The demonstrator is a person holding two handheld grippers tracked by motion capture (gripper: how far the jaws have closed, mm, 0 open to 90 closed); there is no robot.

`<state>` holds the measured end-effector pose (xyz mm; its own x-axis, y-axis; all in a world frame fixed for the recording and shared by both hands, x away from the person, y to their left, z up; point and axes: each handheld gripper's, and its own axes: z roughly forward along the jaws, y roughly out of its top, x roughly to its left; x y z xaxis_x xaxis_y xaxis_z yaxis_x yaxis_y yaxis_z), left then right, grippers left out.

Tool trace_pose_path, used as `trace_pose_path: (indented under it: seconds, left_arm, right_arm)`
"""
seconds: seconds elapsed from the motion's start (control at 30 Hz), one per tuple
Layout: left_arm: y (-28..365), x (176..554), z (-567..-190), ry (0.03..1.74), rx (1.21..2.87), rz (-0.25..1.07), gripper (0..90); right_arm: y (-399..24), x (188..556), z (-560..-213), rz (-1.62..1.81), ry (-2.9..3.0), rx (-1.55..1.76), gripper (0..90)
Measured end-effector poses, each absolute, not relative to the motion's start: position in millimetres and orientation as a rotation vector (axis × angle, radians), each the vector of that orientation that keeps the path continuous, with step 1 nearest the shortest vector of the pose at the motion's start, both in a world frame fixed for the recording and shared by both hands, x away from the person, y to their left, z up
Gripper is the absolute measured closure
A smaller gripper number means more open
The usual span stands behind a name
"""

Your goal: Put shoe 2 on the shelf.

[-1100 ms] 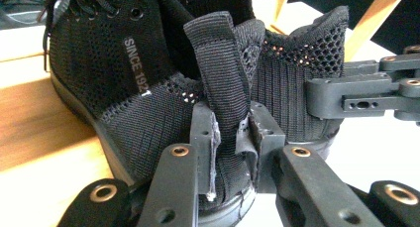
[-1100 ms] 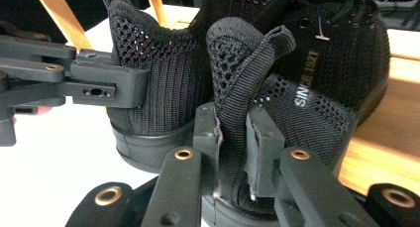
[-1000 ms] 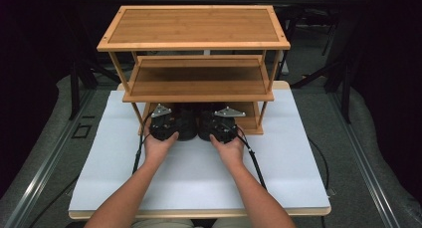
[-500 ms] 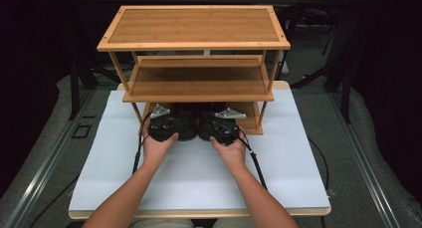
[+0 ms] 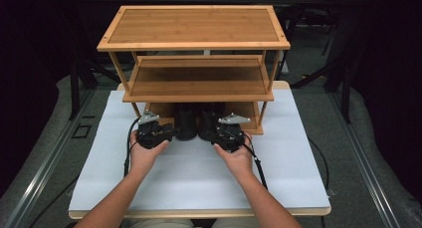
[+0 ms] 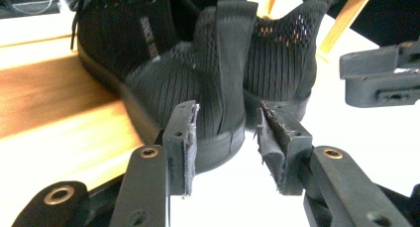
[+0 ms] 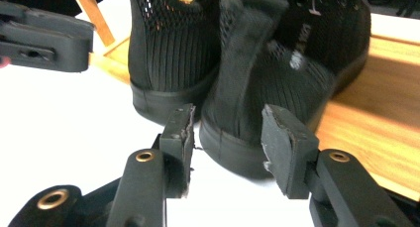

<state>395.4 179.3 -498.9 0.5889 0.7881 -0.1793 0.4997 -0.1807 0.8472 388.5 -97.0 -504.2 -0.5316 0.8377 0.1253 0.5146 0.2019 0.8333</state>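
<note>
Left tongs [image 5: 166, 133] sit on the white tabletop [image 5: 199, 173] with the jaws spread apart around the heel of the left black mesh sneaker [image 5: 186, 122], not pinching it as far as I can see. Both sneakers stand side by side, heels sticking out of the bottom tier of the bamboo shelf rack [image 5: 194, 44]. Right tongs [image 5: 211, 132] gape the same way around the right sneaker [image 5: 209, 121] heel.

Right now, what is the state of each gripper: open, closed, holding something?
Left gripper: open, jaws on either side of the left shoe's heel, not clamped.
Right gripper: open, jaws on either side of the right shoe's heel, not clamped.
</note>
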Motion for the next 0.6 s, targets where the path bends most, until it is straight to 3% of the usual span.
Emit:
trace_pose_path:
  seconds: [0.6]
  left_arm:
    - [222.1, 347.6, -512.9, 1.032, 1.918, 0.422, 56.0]
  right_arm:
    - [-149.0, 331.6, -513.2, 1.174, 2.106, 1.274, 51.2]
